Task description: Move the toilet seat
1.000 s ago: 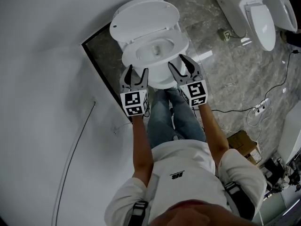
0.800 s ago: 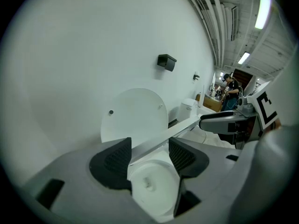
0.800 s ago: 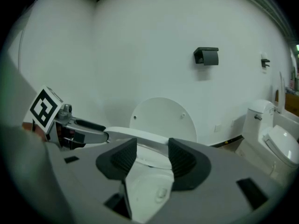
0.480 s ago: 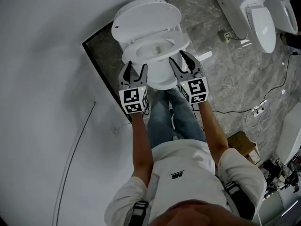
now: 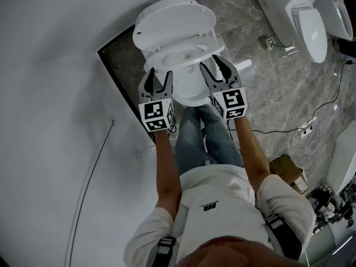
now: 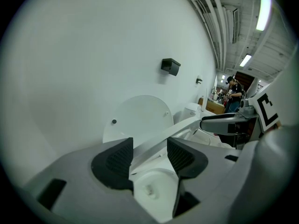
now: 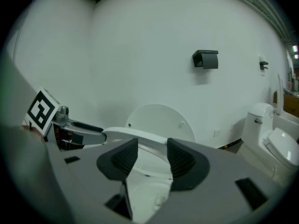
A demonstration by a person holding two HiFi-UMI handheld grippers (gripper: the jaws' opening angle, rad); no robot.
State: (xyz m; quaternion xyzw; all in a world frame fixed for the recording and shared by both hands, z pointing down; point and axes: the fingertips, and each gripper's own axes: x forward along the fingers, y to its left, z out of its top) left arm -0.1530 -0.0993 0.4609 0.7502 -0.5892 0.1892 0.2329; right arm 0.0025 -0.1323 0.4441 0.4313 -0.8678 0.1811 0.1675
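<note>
A white toilet stands against the wall with its lid [image 5: 172, 21] up. The toilet seat [image 5: 216, 42] is tilted up off the bowl [image 5: 189, 90]. My left gripper [image 5: 158, 73] is at the seat's left front rim and my right gripper [image 5: 211, 63] at its right front rim. In the left gripper view the seat's edge [image 6: 182, 125] runs between the pads of my left gripper [image 6: 149, 155], which are closing on it. In the right gripper view the seat [image 7: 135, 135] likewise lies between the closing pads of my right gripper [image 7: 152, 155], in front of the lid [image 7: 159, 118].
My legs in jeans [image 5: 206, 132] stand right in front of the bowl. The white wall lies to the left. Other toilets [image 5: 306, 21] stand at the right, with cables [image 5: 311, 127] and a cardboard box [image 5: 289, 168] on the marble floor. A black fixture [image 7: 205, 59] hangs on the wall.
The seat has risen off the bowl toward the lid. Both grippers have moved up and forward with it, and their jaws have narrowed.
</note>
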